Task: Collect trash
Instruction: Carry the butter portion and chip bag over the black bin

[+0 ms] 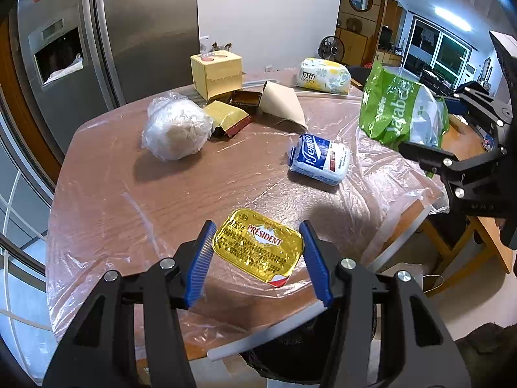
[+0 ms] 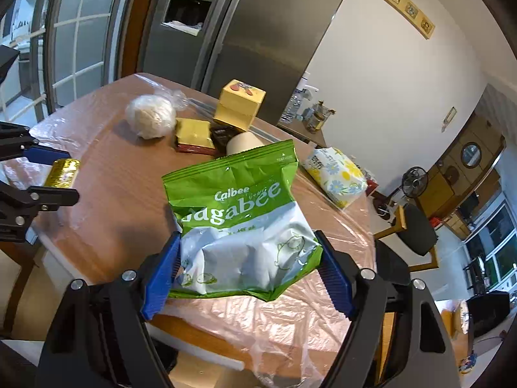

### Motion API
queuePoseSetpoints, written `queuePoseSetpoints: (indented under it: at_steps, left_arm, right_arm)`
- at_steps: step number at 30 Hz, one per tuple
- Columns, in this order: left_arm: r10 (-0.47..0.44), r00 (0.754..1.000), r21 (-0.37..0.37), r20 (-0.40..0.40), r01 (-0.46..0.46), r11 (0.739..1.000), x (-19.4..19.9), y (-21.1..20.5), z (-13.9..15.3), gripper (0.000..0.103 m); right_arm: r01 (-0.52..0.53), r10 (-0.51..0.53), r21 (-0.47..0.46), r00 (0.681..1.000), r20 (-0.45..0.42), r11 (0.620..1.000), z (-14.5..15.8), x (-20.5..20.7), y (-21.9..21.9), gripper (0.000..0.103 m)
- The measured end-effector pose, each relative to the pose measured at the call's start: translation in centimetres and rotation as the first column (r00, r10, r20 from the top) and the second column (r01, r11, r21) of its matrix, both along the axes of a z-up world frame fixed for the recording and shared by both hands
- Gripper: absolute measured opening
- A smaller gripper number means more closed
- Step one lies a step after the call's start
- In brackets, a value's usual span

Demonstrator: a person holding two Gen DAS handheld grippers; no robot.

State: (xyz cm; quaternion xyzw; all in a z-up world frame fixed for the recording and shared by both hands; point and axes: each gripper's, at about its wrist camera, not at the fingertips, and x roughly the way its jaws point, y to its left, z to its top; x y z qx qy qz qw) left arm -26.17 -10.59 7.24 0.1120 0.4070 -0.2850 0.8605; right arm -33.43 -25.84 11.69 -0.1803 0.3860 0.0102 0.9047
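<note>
Blue ribbed pads (image 1: 199, 260) of left tongs (image 1: 257, 252) clamped on gold foil butter tub (image 1: 258, 245), "PRESIDENT" label up, held off the counter (image 1: 200, 187) above its near edge. In right wrist view same tub (image 2: 62, 172) shows edge-on between left tongs' pads at far left.

Right tongs (image 2: 248, 268) clamped on lower part of green/white Jagabee snack bag (image 2: 239, 223), bag crumpled, upright, lifted clear of counter. From left wrist view bag (image 1: 400, 113) hangs at right w/ right tongs' black fingers (image 1: 426, 155) on it.

Counter = wood, covered w/ clear plastic sheet (image 1: 381, 174), wrinkled at edges.

Still lying on counter: blue/white Tempo tissue pack (image 1: 320, 158) mid-right; clear plastic bag w/ pale wad inside (image 1: 176, 127) mid-left; gold/red flat wrapper (image 1: 227, 118) just beside it; dark small tray (image 1: 244, 98) behind; beige paper cone (image 1: 282, 105) on its side. Farther back: yellow tissue box (image 1: 216, 76), floral tissue pack (image 1: 324, 76).

Steel fridge (image 1: 129, 32) behind counter.
</note>
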Motion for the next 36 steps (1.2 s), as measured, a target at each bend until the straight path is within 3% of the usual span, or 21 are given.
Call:
queuePoseSetpoints:
  at_steps: [19,36]
  left_arm:
    - [-0.034,0.999,0.005,0.013,0.034,0.999,-4.7,0.6,0.6,0.054]
    - [-0.078,0.996,0.051,-0.046,0.081,0.995,-8.6,0.0,-1.4,0.054]
  right_arm:
    - [-0.112,0.121,0.138,0.991,-0.060,0.984,-0.3,-4.2,3.6,0.078]
    - [-0.110,0.176,0.281,0.960,-0.219,0.953,-3.1,-7.8,1.8,0.078]
